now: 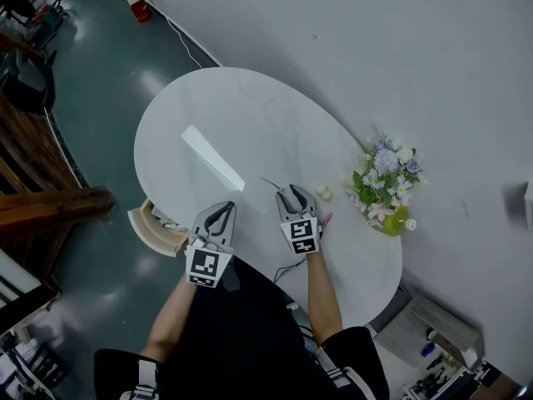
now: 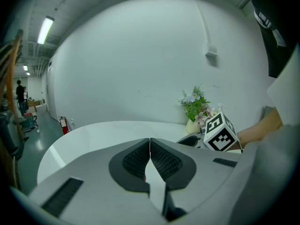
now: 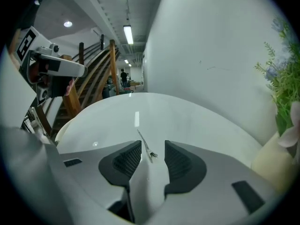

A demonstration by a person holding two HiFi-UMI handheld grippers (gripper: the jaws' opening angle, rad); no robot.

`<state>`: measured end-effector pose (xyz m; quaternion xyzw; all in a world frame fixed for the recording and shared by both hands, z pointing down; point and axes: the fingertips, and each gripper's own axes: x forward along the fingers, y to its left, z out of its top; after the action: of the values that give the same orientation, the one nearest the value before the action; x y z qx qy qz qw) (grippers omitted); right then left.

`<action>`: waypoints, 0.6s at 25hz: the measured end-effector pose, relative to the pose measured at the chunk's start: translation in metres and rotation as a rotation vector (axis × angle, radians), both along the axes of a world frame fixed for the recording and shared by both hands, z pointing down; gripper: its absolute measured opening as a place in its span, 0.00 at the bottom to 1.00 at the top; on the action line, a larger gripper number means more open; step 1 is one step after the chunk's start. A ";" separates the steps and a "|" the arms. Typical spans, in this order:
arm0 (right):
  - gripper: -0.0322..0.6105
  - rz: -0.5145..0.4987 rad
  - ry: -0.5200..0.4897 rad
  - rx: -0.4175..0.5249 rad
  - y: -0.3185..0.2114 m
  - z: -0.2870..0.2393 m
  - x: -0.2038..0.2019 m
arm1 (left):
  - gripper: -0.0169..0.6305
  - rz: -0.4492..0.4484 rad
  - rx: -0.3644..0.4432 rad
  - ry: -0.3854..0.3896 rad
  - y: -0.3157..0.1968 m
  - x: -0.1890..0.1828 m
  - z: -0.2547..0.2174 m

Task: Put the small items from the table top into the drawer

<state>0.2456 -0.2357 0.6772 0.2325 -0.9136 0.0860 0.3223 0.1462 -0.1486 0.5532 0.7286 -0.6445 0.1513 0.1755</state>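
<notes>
the white oval table (image 1: pixel 241 115) fills the middle of the head view. both grippers sit at its lower edge, just above the person's arms.

the right gripper (image 1: pixel 293 190) is low centre-right in the head view, and its jaws stand apart. in the right gripper view a thin metal pin (image 3: pixel 143 140) lies on the table between the jaws of the right gripper (image 3: pixel 153 145), nearer the left one. the pads do not press on it. in the head view the pin (image 1: pixel 271 183) shows as a fine dark line just up and left of the jaw tips.

the left gripper (image 1: pixel 226 207) is just left of the right one, over the table's lower edge. in its own view the left gripper (image 2: pixel 150 139) has its jaws closed together with nothing between them.

a small cream piece (image 1: pixel 324 193) lies on the table just right of the right gripper. further right stand flowers (image 1: pixel 385 177) in a yellow vase (image 1: pixel 396 221), near the table's right edge.

the drawer (image 1: pixel 154 227) juts out open from under the table at the lower left, just left of the left gripper. a few things lie in it, too small to make out.

a red fire extinguisher (image 1: pixel 137 2) stands on the floor in the upper left of the frame.
</notes>
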 end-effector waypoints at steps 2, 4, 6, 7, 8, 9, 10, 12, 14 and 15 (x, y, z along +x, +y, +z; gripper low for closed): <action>0.28 -0.009 0.023 -0.008 0.000 0.008 -0.002 | 0.06 -0.004 -0.002 0.000 0.000 -0.002 0.000; 0.28 -0.013 0.040 -0.016 -0.001 0.013 -0.003 | 0.06 -0.007 -0.003 0.000 0.000 -0.003 0.001; 0.28 -0.015 0.055 -0.018 -0.001 0.016 -0.003 | 0.06 -0.011 -0.003 0.000 -0.001 -0.005 0.001; 0.28 -0.017 0.063 -0.018 -0.001 0.017 -0.004 | 0.06 -0.012 -0.003 -0.001 -0.002 -0.006 0.001; 0.28 -0.019 0.071 -0.019 -0.001 0.017 -0.005 | 0.06 -0.013 -0.003 -0.003 -0.002 -0.007 0.001; 0.28 -0.019 0.079 -0.018 -0.001 0.018 -0.005 | 0.06 -0.013 -0.003 -0.004 -0.002 -0.007 0.000; 0.28 -0.018 0.087 -0.018 -0.001 0.018 -0.006 | 0.06 -0.013 -0.002 -0.004 -0.002 -0.008 0.000; 0.28 -0.016 0.099 -0.018 -0.001 0.019 -0.006 | 0.06 -0.017 -0.001 -0.003 -0.001 -0.010 0.000; 0.28 -0.019 0.111 -0.019 -0.001 0.021 -0.006 | 0.06 -0.020 -0.002 -0.004 -0.001 -0.011 0.000; 0.28 -0.022 0.116 -0.020 -0.001 0.021 -0.005 | 0.06 -0.020 -0.002 -0.004 -0.001 -0.011 0.000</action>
<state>0.2406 -0.2363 0.6983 0.2239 -0.8949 0.0781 0.3782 0.1351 -0.1493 0.5529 0.7215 -0.6522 0.1514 0.1765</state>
